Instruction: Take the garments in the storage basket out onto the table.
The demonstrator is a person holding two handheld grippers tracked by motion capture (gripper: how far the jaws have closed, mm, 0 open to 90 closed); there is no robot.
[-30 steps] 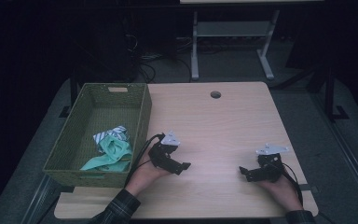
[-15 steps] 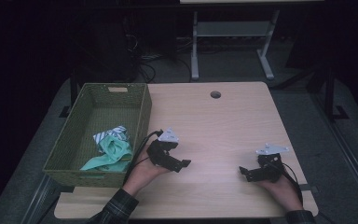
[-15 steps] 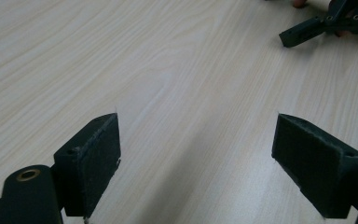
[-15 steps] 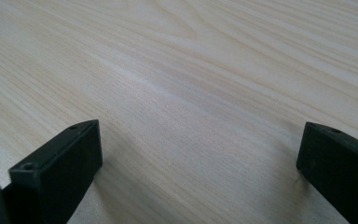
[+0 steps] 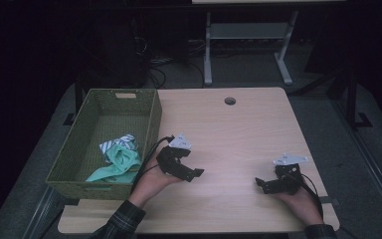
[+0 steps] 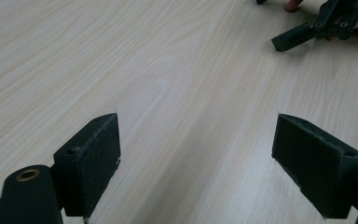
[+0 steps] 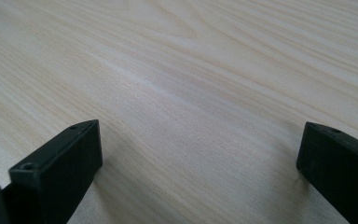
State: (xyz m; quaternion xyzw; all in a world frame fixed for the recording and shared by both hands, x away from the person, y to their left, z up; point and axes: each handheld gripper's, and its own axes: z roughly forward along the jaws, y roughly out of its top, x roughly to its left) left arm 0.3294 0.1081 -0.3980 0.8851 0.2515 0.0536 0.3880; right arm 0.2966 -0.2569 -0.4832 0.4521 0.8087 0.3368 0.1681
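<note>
Both tools rest empty on the table.
Left tool (image 5: 185, 171) and right tool (image 5: 267, 183) gape, released; cloth (image 5: 118, 158) lies in the basket (image 5: 151, 119).

High view dim, surroundings near black from 9 through 12 to 3 o'clock; table (image 5: 238, 134) evenly lit, soft. Both gripper views bright, wood grain sharp, near jaws slightly blurred, soft shadows beneath.
</note>
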